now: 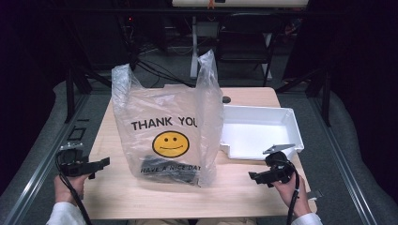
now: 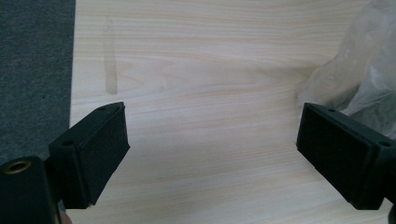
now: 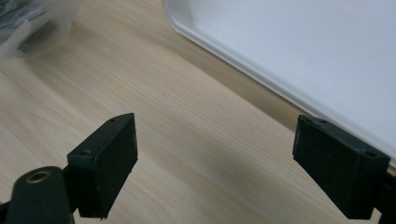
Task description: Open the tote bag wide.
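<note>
While nothing is gripped, the plastic bag [image 1: 166, 126] is stood upright at mid-bench [image 1: 112, 197], dark contents weighing its base, beside the white tray [image 1: 263, 129]. Each hand-held gripper, left [image 1: 96, 164] and right [image 1: 256, 177], is held wide apart flanking it, seemingly for reaching in.

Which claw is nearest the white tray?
The right claw: it sits just in front of the white tray. The left claw is beyond the plastic bag.

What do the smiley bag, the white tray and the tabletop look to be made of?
Bag: thin clear plastic film, glossy and crinkled, printed in black and yellow. White tray: probably foam or matte plastic, with smooth, dull walls. Table: pale wood or wood-look laminate, with straight grain lines and a satin finish.
</note>
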Demonstrator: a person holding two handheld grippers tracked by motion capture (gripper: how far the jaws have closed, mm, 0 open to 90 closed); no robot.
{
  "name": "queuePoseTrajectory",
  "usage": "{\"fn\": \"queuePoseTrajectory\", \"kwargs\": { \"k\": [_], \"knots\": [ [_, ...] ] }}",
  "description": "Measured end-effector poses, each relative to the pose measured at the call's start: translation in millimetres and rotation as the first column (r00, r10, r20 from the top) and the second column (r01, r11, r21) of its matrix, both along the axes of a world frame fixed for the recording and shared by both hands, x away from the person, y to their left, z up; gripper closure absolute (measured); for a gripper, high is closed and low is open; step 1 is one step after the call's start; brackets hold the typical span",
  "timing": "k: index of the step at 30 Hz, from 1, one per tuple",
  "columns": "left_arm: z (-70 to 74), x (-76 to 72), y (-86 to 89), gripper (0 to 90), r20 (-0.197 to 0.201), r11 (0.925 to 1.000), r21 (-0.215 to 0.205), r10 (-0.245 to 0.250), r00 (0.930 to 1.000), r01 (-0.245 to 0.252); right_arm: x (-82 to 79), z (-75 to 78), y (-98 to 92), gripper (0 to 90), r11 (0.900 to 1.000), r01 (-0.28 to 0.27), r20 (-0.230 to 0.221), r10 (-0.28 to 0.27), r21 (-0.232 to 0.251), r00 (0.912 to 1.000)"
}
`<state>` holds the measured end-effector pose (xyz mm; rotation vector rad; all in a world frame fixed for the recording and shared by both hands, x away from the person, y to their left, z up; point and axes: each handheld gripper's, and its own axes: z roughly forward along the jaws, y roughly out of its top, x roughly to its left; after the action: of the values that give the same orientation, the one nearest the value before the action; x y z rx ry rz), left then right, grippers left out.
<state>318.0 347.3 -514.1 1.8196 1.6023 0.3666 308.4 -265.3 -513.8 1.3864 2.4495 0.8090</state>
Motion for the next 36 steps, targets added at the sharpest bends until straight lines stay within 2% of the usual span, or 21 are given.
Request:
{"fn": "queuePoseTrajectory", "kwargs": {
  "k": [1, 6, 9, 10, 11, 12, 13, 15, 21, 25, 26, 28, 30, 34, 35, 36],
  "knots": [
    [1.5, 0.0, -1.4, 9.1, -0.004, 1.0000, -0.002, -0.008, 1.0000, 0.008, -0.8, -0.6, 1.8, 14.2, 1.000, 0.002, 0.006, -0.003, 0.023, 1.0000],
    [4.9, 0.0, -8.2, 9.7, 0.009, 0.9991, -0.001, -0.041, 0.9991, 0.041, -2.6, 4.0, 7.7, 15.9, 0.999, -0.019, 0.024, 0.019, 0.032, 0.9995],
    [8.5, -0.5, -13.5, 10.3, 0.016, 0.9968, -0.005, -0.080, 0.9967, 0.080, -3.9, 9.5, 13.1, 16.6, 0.999, -0.041, 0.032, 0.041, 0.008, 0.9987],
    [9.6, -0.8, -14.8, 10.3, 0.021, 0.9962, -0.007, -0.087, 0.9960, 0.087, -4.3, 8.2, 16.2, 16.7, 0.998, -0.044, 0.035, 0.042, 0.044, 0.9985],
    [10.7, -0.9, -16.0, 10.4, 0.024, 0.9955, -0.007, -0.094, 0.9953, 0.094, -4.6, 10.5, 17.9, 17.0, 0.998, -0.056, 0.033, 0.055, 0.020, 0.9979],
    [10.7, -0.9, -16.0, 10.6, 0.024, 0.9955, -0.007, -0.094, 0.9953, 0.094, -4.6, 10.5, 17.9, 17.0, 0.998, -0.056, 0.033, 0.055, 0.020, 0.9979],
    [12.5, -1.0, -20.2, 10.6, 0.039, 0.9937, -0.008, -0.111, 0.9930, 0.112, -5.9, 10.2, 26.6, 17.5, 0.996, -0.072, 0.038, 0.070, 0.044, 0.9968],
    [14.6, -1.3, -23.0, 10.6, 0.042, 0.9921, -0.010, -0.125, 0.9913, 0.125, -7.0, 11.1, 33.9, 18.1, 0.994, -0.094, 0.040, 0.092, 0.053, 0.9950],
    [17.1, -1.4, -30.7, 10.7, 0.049, 0.9875, -0.010, -0.156, 0.9865, 0.157, -8.8, 14.2, 52.5, 18.4, 0.986, -0.154, 0.045, 0.152, 0.056, 0.9874],
    [16.9, -0.3, -37.2, 11.0, 0.052, 0.9832, -0.013, -0.181, 0.9820, 0.182, -11.3, 18.9, 71.1, 18.2, 0.973, -0.217, 0.058, 0.212, 0.083, 0.9755],
    [16.9, 0.2, -40.6, 11.1, 0.055, 0.9795, -0.010, -0.200, 0.9782, 0.201, -12.4, 19.9, 74.5, 17.9, 0.969, -0.231, 0.062, 0.226, 0.091, 0.9721],
    [16.7, 0.4, -42.2, 11.7, 0.053, 0.9787, -0.010, -0.204, 0.9775, 0.205, -15.4, 21.8, 81.0, 17.5, 0.963, -0.255, 0.070, 0.250, 0.086, 0.9658],
    [15.4, 1.0, -48.3, 12.4, 0.046, 0.9710, 0.001, -0.239, 0.9699, 0.239, -20.5, 23.7, 88.5, 16.4, 0.954, -0.286, 0.079, 0.280, 0.086, 0.9567],
    [13.4, 2.1, -55.3, 15.0, 0.040, 0.9660, 0.013, -0.259, 0.9651, 0.258, -29.6, 26.4, 103.6, 16.3, 0.938, -0.337, 0.098, 0.329, 0.084, 0.9392],
    [13.4, 2.1, -55.3, 15.5, 0.040, 0.9660, 0.013, -0.259, 0.9651, 0.258, -29.6, 26.4, 103.6, 16.3, 0.938, -0.337, 0.098, 0.329, 0.084, 0.9392],
    [12.6, 2.7, -57.2, 17.0, 0.041, 0.9648, 0.015, -0.263, 0.9640, 0.263, -32.3, 27.0, 111.5, 17.1, 0.930, -0.359, 0.106, 0.351, 0.077, 0.9305]
  ]
}}
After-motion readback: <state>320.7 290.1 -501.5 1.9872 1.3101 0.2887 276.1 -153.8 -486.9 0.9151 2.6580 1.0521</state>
